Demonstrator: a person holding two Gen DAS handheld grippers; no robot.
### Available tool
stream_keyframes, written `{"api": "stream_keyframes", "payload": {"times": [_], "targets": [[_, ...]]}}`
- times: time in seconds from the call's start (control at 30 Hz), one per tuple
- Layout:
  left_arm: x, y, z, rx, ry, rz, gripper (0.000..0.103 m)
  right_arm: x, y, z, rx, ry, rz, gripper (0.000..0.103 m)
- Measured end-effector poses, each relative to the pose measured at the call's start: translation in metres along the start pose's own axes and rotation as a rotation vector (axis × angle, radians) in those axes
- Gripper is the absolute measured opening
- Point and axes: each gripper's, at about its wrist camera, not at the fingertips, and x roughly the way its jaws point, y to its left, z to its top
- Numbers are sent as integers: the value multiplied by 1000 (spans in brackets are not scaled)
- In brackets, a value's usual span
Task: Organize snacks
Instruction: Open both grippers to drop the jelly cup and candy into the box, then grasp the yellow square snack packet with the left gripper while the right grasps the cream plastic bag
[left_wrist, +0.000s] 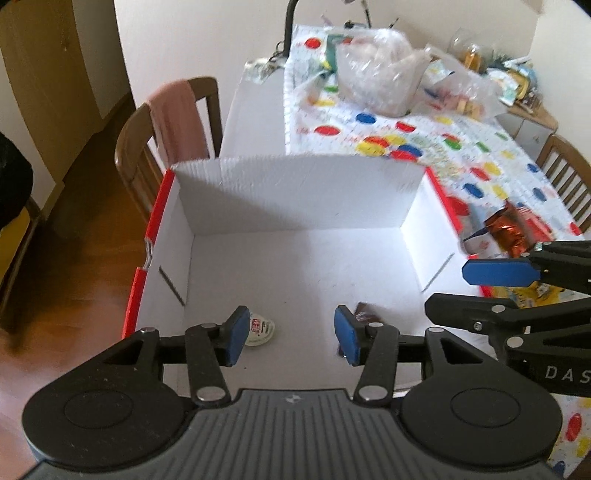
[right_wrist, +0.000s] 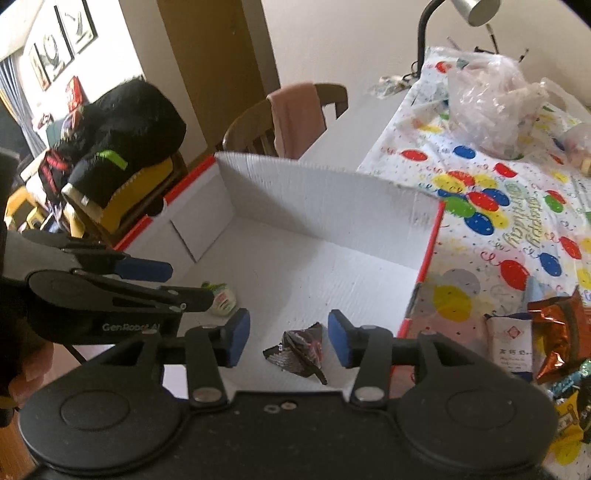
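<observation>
Both claws spread, empty: left gripper (left_wrist: 290, 336) over small jelly cup (left_wrist: 260, 328), right gripper (right_wrist: 288, 338) over dark wrapper (right_wrist: 297, 350), near box (left_wrist: 295, 188) front edge.

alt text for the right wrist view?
Open right tongs hover over a dark crinkled snack wrapper on the floor of a white cardboard box. The left tongs enter at left near a small cup; more snacks lie outside on a balloon-print tablecloth.

We've got the box (left_wrist: 295, 192) on the table (right_wrist: 509, 221) with the small cup (left_wrist: 261, 328) left and the wrapped snack (right_wrist: 299, 350) right on its floor (apart from each other), more snack packets (right_wrist: 554, 332) outside its right wall, bags (left_wrist: 376, 74) farther back, a chair (left_wrist: 166, 129) behind-left.
</observation>
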Motion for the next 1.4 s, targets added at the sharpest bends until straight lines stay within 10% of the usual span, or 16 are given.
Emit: {"api": "stream_keyframes", "payload": {"times": [1.0, 1.4], "targets": [[-70, -110, -13, 49, -178, -83, 78, -118, -57, -45, 83, -219, 15, 100], [-57, -169, -19, 46, -167, -120, 81, -154, -106, -73, 83, -248, -15, 103]]}}
